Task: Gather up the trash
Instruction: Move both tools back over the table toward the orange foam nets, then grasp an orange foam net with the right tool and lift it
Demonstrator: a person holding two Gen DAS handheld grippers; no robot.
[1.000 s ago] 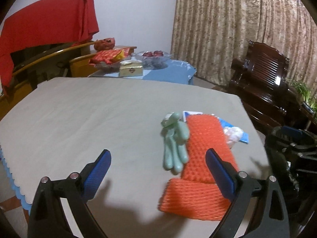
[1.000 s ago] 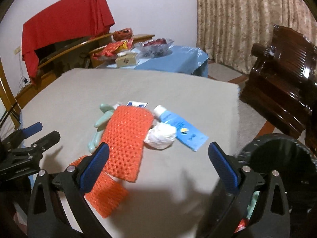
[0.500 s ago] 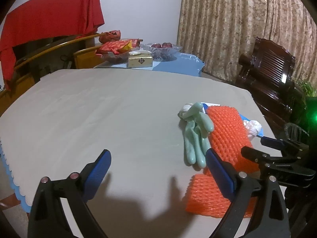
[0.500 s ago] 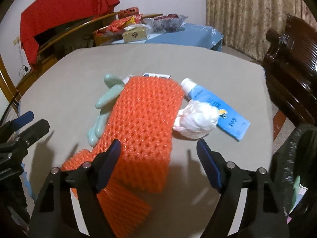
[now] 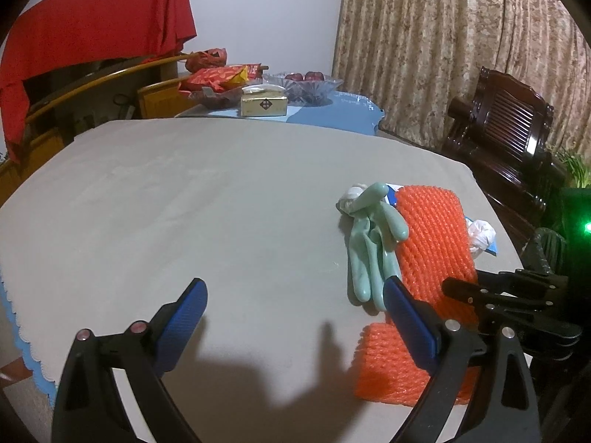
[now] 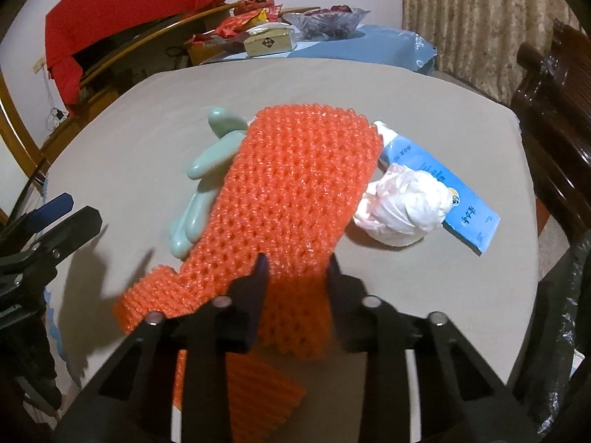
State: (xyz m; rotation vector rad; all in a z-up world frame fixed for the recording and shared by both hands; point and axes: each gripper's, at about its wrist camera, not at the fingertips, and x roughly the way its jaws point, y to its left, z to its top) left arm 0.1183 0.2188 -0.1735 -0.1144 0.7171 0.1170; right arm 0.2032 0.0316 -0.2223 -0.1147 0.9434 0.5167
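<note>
An orange foam net (image 6: 295, 184) lies across the grey table (image 6: 155, 118), partly over a green rubber glove (image 6: 207, 184). To its right sit a crumpled white plastic bag (image 6: 402, 210) and a blue tube (image 6: 461, 203). My right gripper (image 6: 297, 269) is closing its jaws on the near edge of the net, which is bunched between the two fingers. In the left wrist view the net (image 5: 432, 243) and glove (image 5: 369, 243) lie ahead on the right. My left gripper (image 5: 295, 288) stands open over bare table with nothing between its fingers. The right gripper (image 5: 458, 288) reaches in at the net's edge.
A black trash bag (image 6: 565, 313) hangs off the table's right edge. Behind the table is a blue-covered side table (image 5: 332, 110) with a tissue box (image 5: 264, 105), a fruit bowl and snack packets. A dark wooden chair (image 5: 506, 125) stands at the right.
My right gripper came down and forward over the orange net and its jaws narrowed from wide open onto the net's edge. The left gripper shifted slightly and stayed open.
</note>
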